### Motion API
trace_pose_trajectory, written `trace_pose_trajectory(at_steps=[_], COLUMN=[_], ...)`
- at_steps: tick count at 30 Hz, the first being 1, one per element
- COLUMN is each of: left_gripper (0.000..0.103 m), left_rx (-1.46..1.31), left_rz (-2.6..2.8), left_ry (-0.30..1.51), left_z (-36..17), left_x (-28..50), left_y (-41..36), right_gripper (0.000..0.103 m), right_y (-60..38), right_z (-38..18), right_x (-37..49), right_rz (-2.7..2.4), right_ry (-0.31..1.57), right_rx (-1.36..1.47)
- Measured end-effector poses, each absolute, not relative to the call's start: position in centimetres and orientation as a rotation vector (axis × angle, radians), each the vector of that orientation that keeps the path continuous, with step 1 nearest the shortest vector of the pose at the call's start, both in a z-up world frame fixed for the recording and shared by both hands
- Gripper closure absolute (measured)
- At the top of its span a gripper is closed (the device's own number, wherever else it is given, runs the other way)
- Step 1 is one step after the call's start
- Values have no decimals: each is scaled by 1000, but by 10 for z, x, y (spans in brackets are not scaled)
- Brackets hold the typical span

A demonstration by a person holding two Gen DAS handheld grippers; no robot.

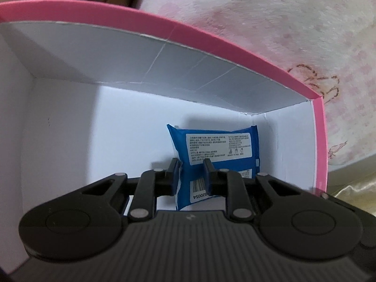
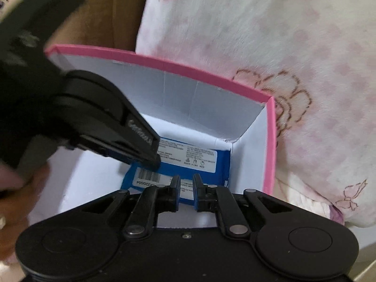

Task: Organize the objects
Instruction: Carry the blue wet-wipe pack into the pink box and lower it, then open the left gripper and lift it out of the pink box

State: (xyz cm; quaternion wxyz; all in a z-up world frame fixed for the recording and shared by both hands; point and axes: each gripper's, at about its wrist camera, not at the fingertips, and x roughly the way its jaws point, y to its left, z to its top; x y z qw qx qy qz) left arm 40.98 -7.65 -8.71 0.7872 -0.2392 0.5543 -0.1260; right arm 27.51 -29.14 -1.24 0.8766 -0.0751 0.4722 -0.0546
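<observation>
A blue wipes packet with a white printed label lies inside a pink-rimmed white box, in its far right corner. My left gripper reaches down into the box, its fingers closed on the packet's near end by the barcode. In the right wrist view the same packet lies on the box floor, and the left gripper comes in from the left onto it. My right gripper hovers above the box with a narrow gap between its fingers and nothing in it.
A pink-and-white floral blanket lies to the right of and behind the box. A brown cardboard surface stands behind the box at the upper left. A hand shows at the left edge.
</observation>
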Motion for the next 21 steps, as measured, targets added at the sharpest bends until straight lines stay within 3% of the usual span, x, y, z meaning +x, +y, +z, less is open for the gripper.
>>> trace_pose_trajectory(at_steps=[7, 12, 15, 21], left_gripper=[82, 70, 63, 58], left_rx=[-424, -324, -271, -185], left_rz=[-259, -251, -269, -296], left_ry=[1161, 1144, 1115, 1087], left_z=[-82, -64, -44, -2], left_x=[411, 398, 381, 338], left_y=[-80, -77, -72, -52], right_gripper=[86, 73, 72, 66], right_y=[-300, -300, -294, -292], right_z=[-10, 2, 13, 40], right_x=[264, 247, 235, 219], right_rz=[-89, -87, -97, -66], right_ry=[960, 929, 944, 908], right_rx=[-90, -42, -53, 10])
